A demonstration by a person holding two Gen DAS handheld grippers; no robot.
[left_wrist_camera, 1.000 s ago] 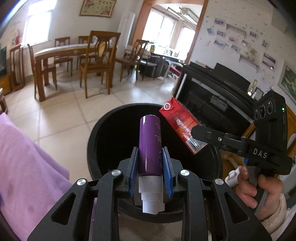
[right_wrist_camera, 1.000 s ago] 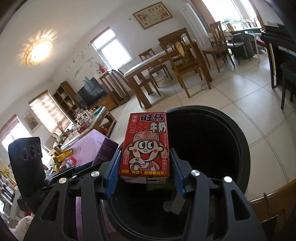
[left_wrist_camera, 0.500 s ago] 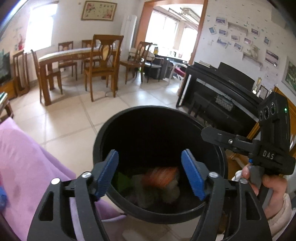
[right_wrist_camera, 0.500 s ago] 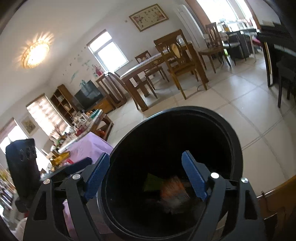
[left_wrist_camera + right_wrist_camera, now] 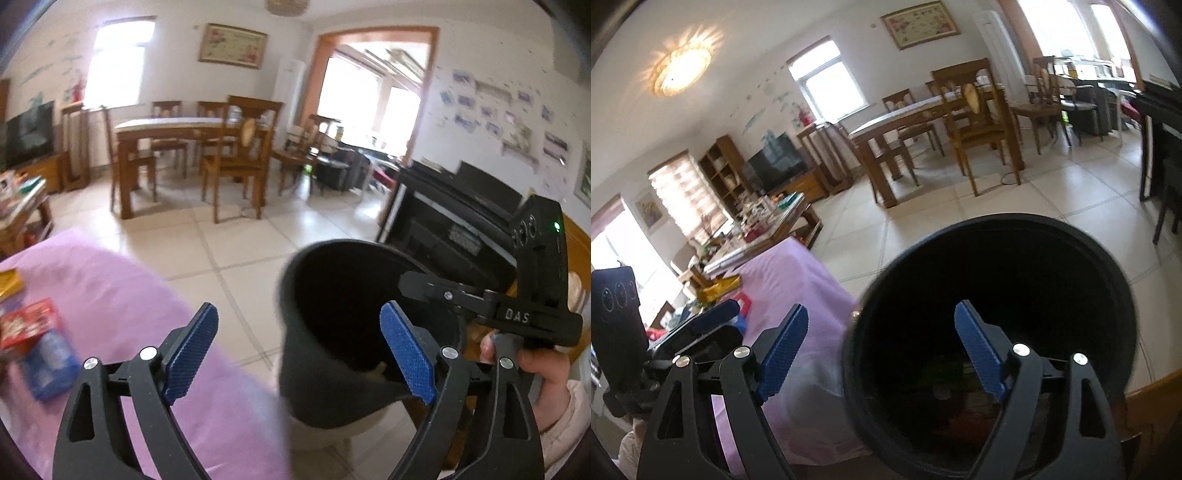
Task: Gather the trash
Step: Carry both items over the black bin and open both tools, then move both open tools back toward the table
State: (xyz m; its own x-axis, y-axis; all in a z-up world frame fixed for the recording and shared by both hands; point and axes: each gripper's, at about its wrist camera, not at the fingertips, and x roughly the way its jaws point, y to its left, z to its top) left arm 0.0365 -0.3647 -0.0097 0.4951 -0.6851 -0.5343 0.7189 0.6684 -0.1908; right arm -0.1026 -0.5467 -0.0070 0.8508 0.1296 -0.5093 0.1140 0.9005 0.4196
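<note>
A cream-tiled floor (image 5: 236, 240) spreads out to a wooden dining table (image 5: 166, 129) ringed with wooden chairs. Nearer, a table draped in a lilac cloth (image 5: 122, 295) stands just beside a round black plastic waste bin (image 5: 1082, 258), and an upright black piano (image 5: 454, 206) sits behind the bin in the left wrist view. The bin's dark bottom holds blurred scraps of trash (image 5: 953, 384), green and reddish; what each scrap is cannot be told.

The left gripper (image 5: 299, 350) has its blue-padded jaws spreading apart with nothing between them, one finger over the lilac cloth and the other across the bin's mouth. The right gripper (image 5: 882, 350) stands wide and empty above the bin's near rim; a hand (image 5: 532, 365) grips its black handle.

On the cloth lie a red carton (image 5: 29, 325) against a blue packet (image 5: 51, 362), both blurred, and a yellow wrapper (image 5: 9, 282) at the cloth's edge.
</note>
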